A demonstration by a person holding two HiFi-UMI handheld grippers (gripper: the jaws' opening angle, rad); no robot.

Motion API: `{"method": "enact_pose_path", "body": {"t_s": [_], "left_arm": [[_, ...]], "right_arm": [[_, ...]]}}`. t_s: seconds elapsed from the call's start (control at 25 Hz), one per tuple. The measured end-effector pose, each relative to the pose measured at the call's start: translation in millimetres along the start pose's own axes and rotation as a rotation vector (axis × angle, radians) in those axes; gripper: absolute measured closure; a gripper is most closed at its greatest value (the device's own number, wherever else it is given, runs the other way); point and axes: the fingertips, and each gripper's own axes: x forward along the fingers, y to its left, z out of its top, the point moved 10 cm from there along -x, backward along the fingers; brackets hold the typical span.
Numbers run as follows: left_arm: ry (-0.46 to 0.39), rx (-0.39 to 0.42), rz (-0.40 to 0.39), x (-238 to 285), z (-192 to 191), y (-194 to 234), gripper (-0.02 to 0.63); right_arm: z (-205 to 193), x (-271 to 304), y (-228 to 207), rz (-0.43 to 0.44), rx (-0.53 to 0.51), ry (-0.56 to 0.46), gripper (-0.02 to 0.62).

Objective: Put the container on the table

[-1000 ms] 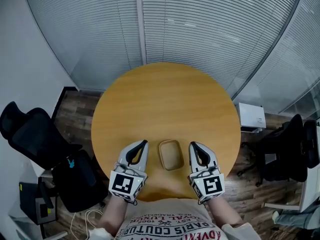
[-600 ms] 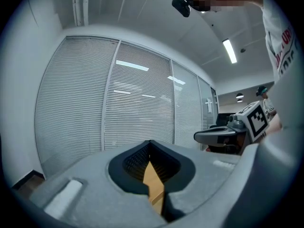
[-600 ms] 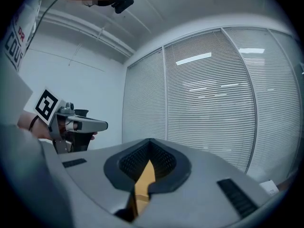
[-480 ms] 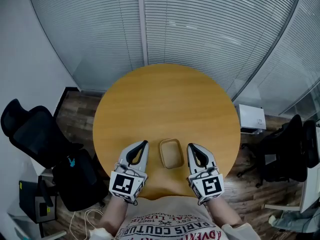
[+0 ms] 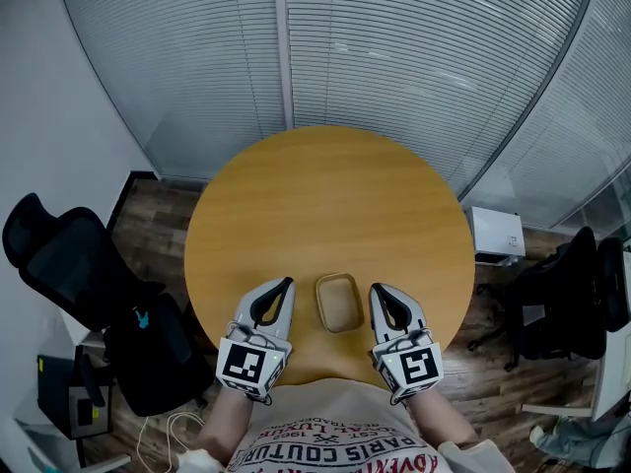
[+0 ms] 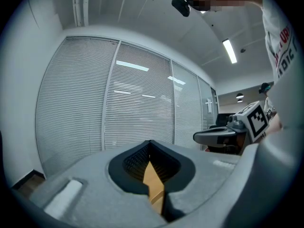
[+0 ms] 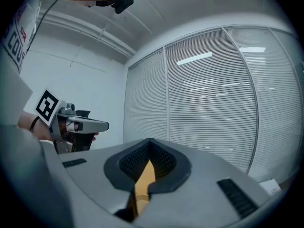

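The container (image 5: 338, 304) was a small, shallow, open-topped tray, oblong with rounded corners, tan inside and out and close in colour to the round wooden desk (image 5: 325, 195). It sat flat on the desk near the person's edge, between the two grippers and touching neither.

The left gripper (image 5: 287, 282) lay just left of it and the right gripper (image 5: 375, 288) just right of it, both level and pointing away from the person. In the left gripper view the grey fingers (image 6: 90, 179) met at their tips, closed with nothing between them. The right gripper view showed the same: fingers (image 7: 213, 175) closed tip to tip and empty. Each of these views caught the other gripper out to the side, with its marker cube.

Neither gripper view showed the container. Only a thin sliver of the desk's wood appeared through the dark hollow behind the closed tips. In the head view the person's shirt (image 5: 340, 437) covered the near rim of the desk, and the forearms were cut off at the bottom.

The shirt's print, upside down in the head view, read "PARIS COUTUR" and "ROYAL LUXUR" before it was cut off; the smaller lines were too fine to read. A white box (image 5: 496, 230) stood on the floor right of the desk, any label on it too small to make out. Black chairs (image 5: 59, 264) stood on either side.
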Motion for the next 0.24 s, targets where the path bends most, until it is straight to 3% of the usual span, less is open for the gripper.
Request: {"method": "enact_pose_path", "body": {"t_s": [0.24], "left_arm": [[-0.002, -0.008, 0.016, 1.9, -0.5, 2.6, 0.6]], "right_arm": [[-2.3, 0.2, -7.2, 0.011, 0.032, -0.001, 0.589]]}}
